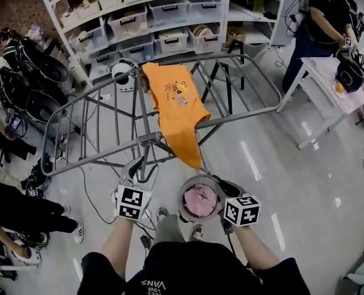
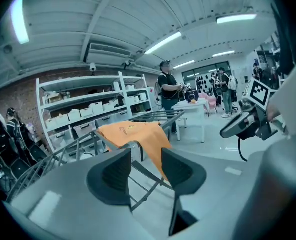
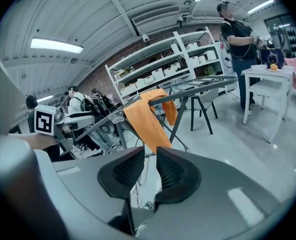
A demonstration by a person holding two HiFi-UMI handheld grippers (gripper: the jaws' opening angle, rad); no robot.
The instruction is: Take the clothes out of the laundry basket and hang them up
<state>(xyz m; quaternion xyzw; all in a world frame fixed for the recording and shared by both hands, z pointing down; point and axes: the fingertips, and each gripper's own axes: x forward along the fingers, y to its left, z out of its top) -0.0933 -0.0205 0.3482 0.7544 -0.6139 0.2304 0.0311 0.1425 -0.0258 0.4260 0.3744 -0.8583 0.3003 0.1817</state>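
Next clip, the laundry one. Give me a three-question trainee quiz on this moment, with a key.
1. True or false: the orange shirt is draped over the rack.
2. What colour is the garment in the basket? A) pink B) blue C) white
3. Fill in: the left gripper holds ____.

Key: 1 true. 2 A. 3 nothing; its jaws stand apart and empty.
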